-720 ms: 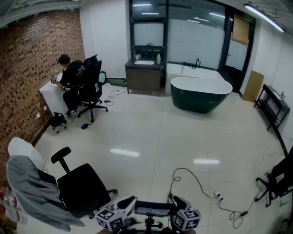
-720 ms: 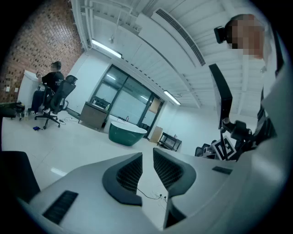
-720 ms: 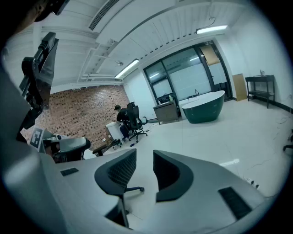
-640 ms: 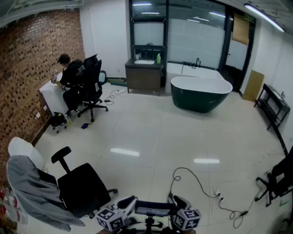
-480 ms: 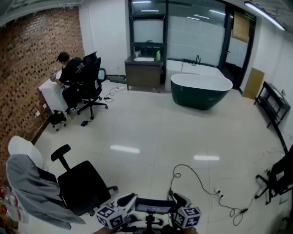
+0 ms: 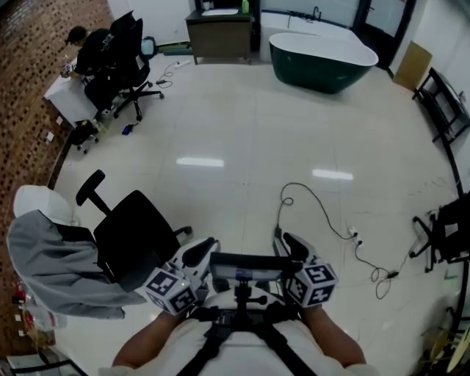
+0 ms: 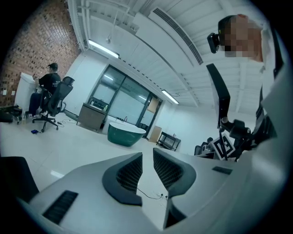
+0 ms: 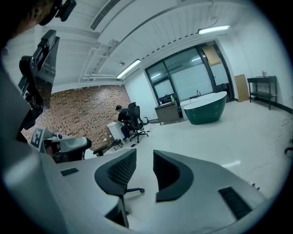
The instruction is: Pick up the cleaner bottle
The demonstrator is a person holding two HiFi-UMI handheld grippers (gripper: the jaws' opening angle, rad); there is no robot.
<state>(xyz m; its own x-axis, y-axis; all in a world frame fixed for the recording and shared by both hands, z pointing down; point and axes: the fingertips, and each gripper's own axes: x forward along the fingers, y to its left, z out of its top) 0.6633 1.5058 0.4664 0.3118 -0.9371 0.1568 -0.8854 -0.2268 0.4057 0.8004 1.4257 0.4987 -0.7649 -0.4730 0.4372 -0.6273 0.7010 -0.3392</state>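
The cleaner bottle (image 6: 245, 6) is a small green bottle standing on the dark vanity (image 6: 220, 29) at the far end of the room, by the top edge of the head view. Both grippers are held close to the person's body, far from it. My left gripper (image 6: 203, 250) has a narrow gap between its jaws and nothing in it; in the left gripper view (image 7: 147, 153) it faces the far end of the room. My right gripper (image 6: 292, 245) is open a little wider and also empty. In the right gripper view (image 8: 144, 156) it faces the vanity (image 8: 167, 112).
A black office chair (image 6: 136, 239) stands just left of the grippers, beside a chair draped with a grey jacket (image 6: 51, 268). A cable (image 6: 316, 205) loops over the floor ahead on the right. A dark green bathtub (image 6: 323, 50) stands near the vanity. A person (image 6: 92, 45) sits at far left.
The head view has tipped downward: the far end of the room has slid to the top edge, and the grippers and the person's arms now show more fully, higher in the picture.
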